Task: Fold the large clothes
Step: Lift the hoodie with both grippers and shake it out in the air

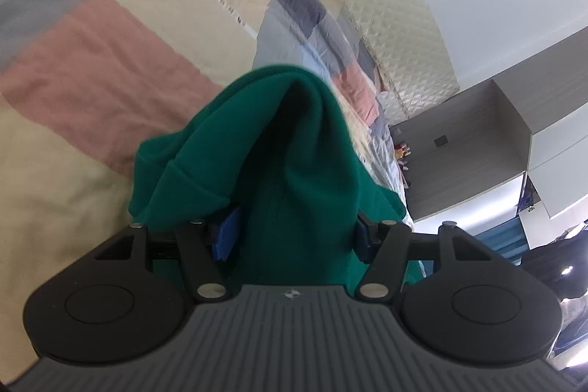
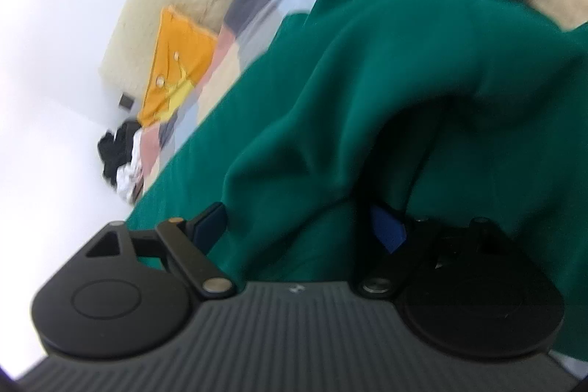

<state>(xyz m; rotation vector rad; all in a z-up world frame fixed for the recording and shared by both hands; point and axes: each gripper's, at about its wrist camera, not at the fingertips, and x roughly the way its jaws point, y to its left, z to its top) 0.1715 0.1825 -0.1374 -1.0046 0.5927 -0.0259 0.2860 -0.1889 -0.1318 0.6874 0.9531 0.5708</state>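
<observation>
Both the left gripper (image 1: 292, 237) and right gripper (image 2: 301, 226) stand apart — soft green fleece garment (image 1: 294, 142) bunched between, unclamped. Pulling away could snag cloth — undoing the fold.

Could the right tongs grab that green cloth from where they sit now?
Probably yes. The right tongs stand open with a bunched fold of the green fleece garment already lying between the blue pads; nothing blocks them, so closing should catch it.

Large green garment (image 2: 386, 68), thick soft fabric, rumpled and bunched into folds, spread across patchwork bed cover, hemmed cuff end (image 1: 191, 182) heaped up in a peak
</observation>
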